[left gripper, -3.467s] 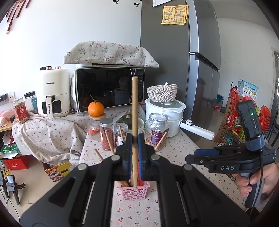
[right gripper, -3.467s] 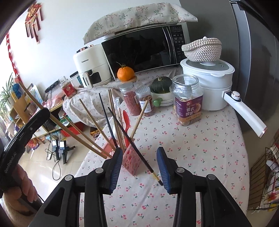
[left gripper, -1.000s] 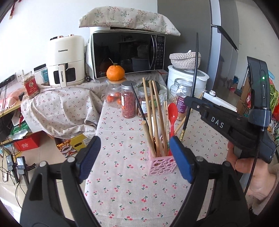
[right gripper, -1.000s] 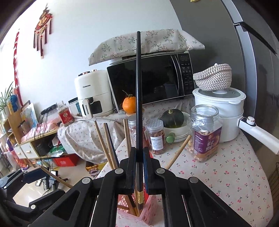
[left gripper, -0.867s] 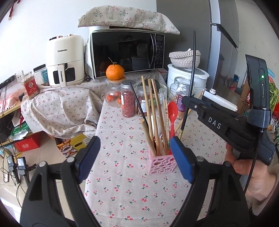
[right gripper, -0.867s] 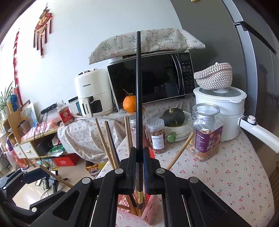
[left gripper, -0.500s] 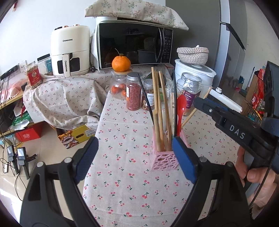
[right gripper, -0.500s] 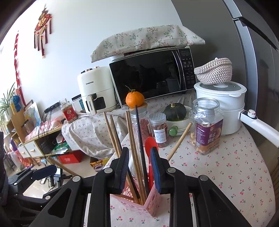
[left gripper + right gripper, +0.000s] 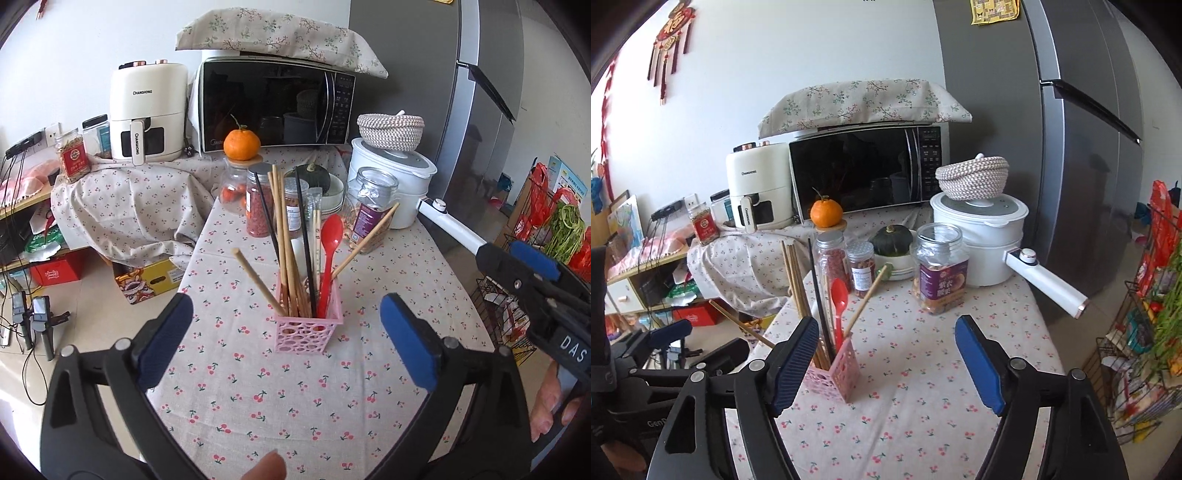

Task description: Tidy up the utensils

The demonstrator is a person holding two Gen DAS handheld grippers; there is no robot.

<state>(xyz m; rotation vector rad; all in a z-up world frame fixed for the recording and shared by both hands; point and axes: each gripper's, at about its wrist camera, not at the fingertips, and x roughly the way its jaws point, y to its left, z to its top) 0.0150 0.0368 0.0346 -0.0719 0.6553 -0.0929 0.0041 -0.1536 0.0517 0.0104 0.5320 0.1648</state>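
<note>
A pink perforated holder (image 9: 308, 330) stands on the cherry-print tablecloth (image 9: 295, 398). It holds several wooden chopsticks (image 9: 282, 236), two black chopsticks (image 9: 306, 247) and a red spoon (image 9: 330, 240). My left gripper (image 9: 286, 341) is open and empty, just in front of the holder. My right gripper (image 9: 886, 363) is open and empty, to the right of the holder (image 9: 836, 373) and behind it. The right gripper also shows in the left wrist view (image 9: 532, 269) at the right edge.
Jars (image 9: 258, 201), a squash in a bowl (image 9: 314, 177), a glass jar (image 9: 373, 206) and a white cooker with a long handle (image 9: 399, 177) stand behind the holder. A microwave (image 9: 273, 107), an air fryer (image 9: 147, 114) and a fridge (image 9: 461, 92) line the back.
My right gripper lowered the black chopstick into the holder, opened and drew back to the right. My left gripper stayed open and pulled back a little.
</note>
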